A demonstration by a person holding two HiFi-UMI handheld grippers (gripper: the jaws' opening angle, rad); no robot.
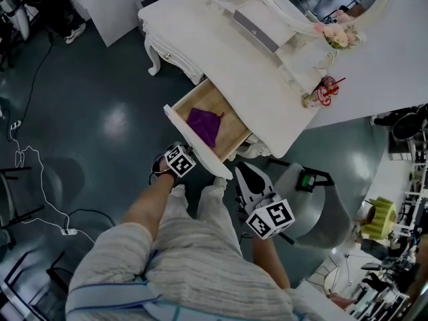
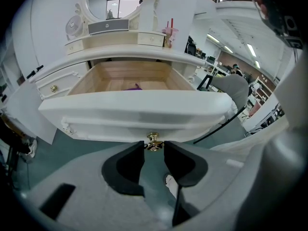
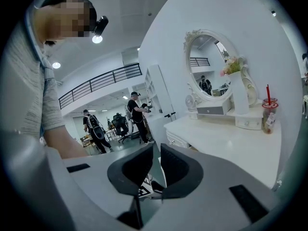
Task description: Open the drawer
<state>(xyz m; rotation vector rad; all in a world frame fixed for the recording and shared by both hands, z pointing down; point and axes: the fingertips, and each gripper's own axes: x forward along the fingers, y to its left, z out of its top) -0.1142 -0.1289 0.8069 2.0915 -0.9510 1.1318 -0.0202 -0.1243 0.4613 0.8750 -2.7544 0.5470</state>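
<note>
The drawer (image 1: 195, 138) stands pulled well out of the dressing table (image 1: 221, 39), with a purple cloth (image 1: 205, 124) inside. The left gripper (image 2: 154, 150) pinches the gold knob (image 2: 154, 139) on its front. The right gripper (image 3: 156, 157) hangs beside it, jaws narrowly apart and empty.

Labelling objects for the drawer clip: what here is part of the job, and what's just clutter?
Job: drawer, its brass knob, left gripper closed on the knob.
Lying about: purple cloth in the drawer, desk fan, flowers, cup with red straw, right gripper, empty.
</note>
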